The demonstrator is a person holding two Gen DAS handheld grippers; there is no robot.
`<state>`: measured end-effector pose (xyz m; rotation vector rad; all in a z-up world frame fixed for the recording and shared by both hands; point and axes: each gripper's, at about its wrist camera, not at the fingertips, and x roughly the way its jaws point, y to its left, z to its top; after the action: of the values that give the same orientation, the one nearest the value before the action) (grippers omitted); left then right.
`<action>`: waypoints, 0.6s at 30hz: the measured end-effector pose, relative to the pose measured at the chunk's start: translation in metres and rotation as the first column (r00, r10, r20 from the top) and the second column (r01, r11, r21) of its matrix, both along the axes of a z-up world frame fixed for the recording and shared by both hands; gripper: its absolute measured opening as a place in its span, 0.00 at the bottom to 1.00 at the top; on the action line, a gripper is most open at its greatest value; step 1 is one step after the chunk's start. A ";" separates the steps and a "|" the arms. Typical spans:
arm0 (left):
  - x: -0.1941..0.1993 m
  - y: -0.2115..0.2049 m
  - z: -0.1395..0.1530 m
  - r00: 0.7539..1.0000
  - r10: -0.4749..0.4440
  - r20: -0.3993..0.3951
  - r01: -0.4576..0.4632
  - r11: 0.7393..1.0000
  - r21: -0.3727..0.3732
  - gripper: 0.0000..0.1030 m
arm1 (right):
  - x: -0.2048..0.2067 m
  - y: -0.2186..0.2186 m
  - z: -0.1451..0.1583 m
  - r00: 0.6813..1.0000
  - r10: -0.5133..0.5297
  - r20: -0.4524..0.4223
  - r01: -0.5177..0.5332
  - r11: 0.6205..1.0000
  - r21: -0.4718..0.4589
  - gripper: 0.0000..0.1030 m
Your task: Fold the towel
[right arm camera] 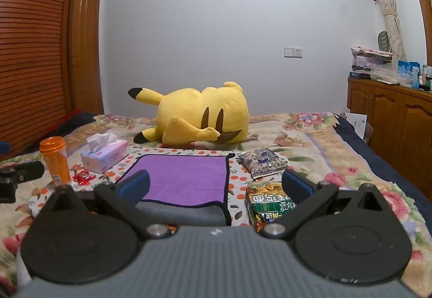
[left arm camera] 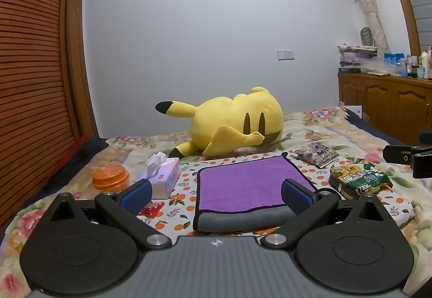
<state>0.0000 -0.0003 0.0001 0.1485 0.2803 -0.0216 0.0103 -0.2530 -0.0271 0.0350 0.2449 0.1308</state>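
Observation:
A purple towel (left arm camera: 243, 184) with a grey underside lies on the bed, its near edge folded over so a grey band shows at the front; it also shows in the right wrist view (right arm camera: 183, 179). My left gripper (left arm camera: 216, 195) is open and empty, hovering just before the towel's near edge. My right gripper (right arm camera: 216, 186) is open and empty, over the towel's near right corner and a noodle packet. The right gripper shows at the right edge of the left wrist view (left arm camera: 407, 159); the left gripper shows at the left edge of the right wrist view (right arm camera: 16, 179).
On the floral bedspread (left arm camera: 337, 130): a yellow plush toy (left arm camera: 232, 125) behind the towel, a tissue box (left arm camera: 162, 176), an orange jar (left arm camera: 110, 178), a red wrapper (left arm camera: 152, 209), a green noodle packet (left arm camera: 359, 180), a purple snack bag (left arm camera: 317, 153). Wooden wardrobe left, cabinet (left arm camera: 391, 106) right.

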 end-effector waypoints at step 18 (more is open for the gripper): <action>0.000 0.001 -0.002 1.000 0.000 0.003 0.000 1.000 0.002 1.00 | 0.000 0.000 0.000 1.000 -0.008 0.003 0.008 1.000 -0.001 1.00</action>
<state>-0.0002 0.0010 -0.0024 0.1505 0.2776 -0.0209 0.0102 -0.2532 -0.0268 0.0347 0.2417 0.1232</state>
